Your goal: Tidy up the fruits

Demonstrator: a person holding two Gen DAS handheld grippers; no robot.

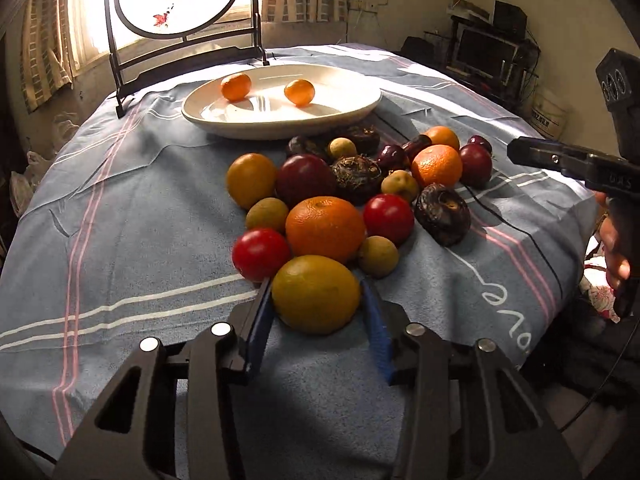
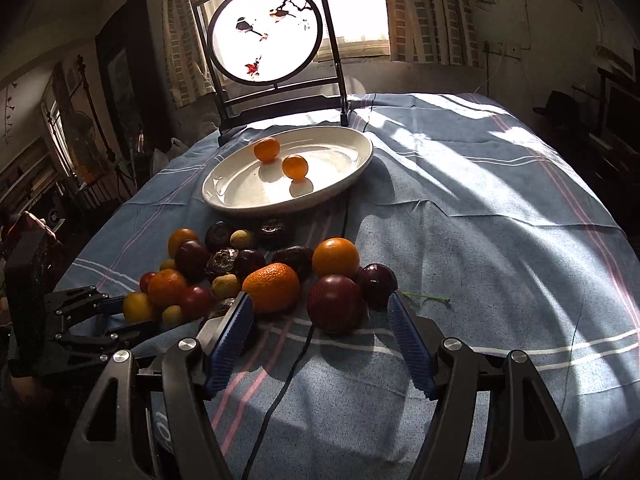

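Note:
A pile of mixed fruit lies on the blue cloth: oranges, red tomatoes, dark plums, small brown longans and dark water chestnuts. My left gripper (image 1: 316, 294) has its blue pads against both sides of a yellow-orange fruit (image 1: 316, 294) at the pile's near edge. A big orange (image 1: 326, 229) sits just behind it. My right gripper (image 2: 320, 320) is open, its fingers either side of a dark red plum (image 2: 335, 303) without touching it. A white oval plate (image 2: 344, 182) behind the pile holds two small oranges (image 2: 267, 149) (image 2: 295, 166). The right gripper also shows in the left wrist view (image 1: 516, 150).
A black stand with a round painted screen (image 2: 266, 32) is at the table's far edge, behind the plate. A black cable (image 2: 292, 364) runs across the cloth between my right fingers. The left gripper shows at the left of the right wrist view (image 2: 120, 316). Room clutter surrounds the table.

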